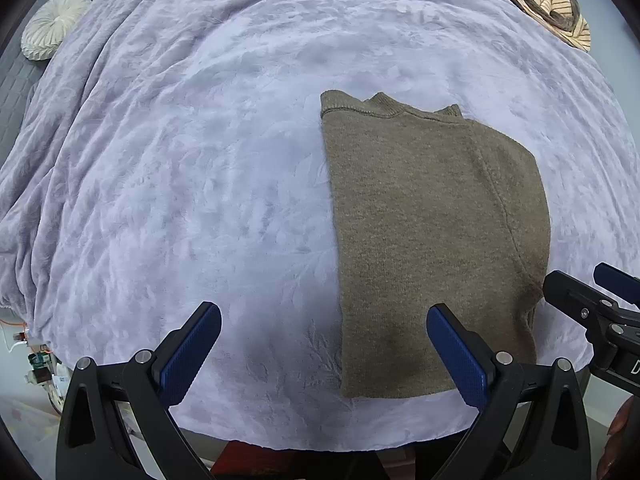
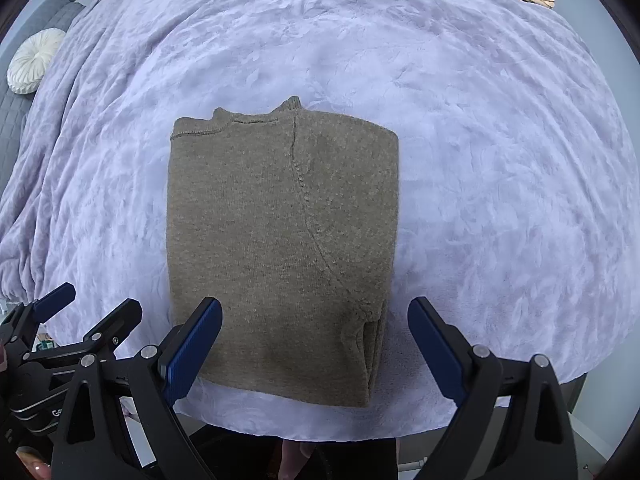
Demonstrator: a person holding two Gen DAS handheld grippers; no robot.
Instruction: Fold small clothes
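My left gripper (image 1: 324, 350) hangs with its jaws spread wide, holding nothing, over the near edge of the lilac fleece blanket (image 1: 200, 160); its right blue pad (image 1: 456, 356) sits over the near left corner of the sweater. My right gripper (image 2: 314, 344) is likewise splayed and empty, its fingers straddling the near hem. The olive-brown knit sweater (image 2: 280, 220) lies folded into a tidy upright rectangle, flat on the blanket, hem toward me, ribbed collar (image 2: 256, 116) at the far end. A sleeve seam curves down its right half. Far left, a round cream pleated cushion (image 1: 56, 24) rests on grey quilted fabric (image 1: 16, 92). Far right, a heap of striped tan cloth (image 1: 552, 4).
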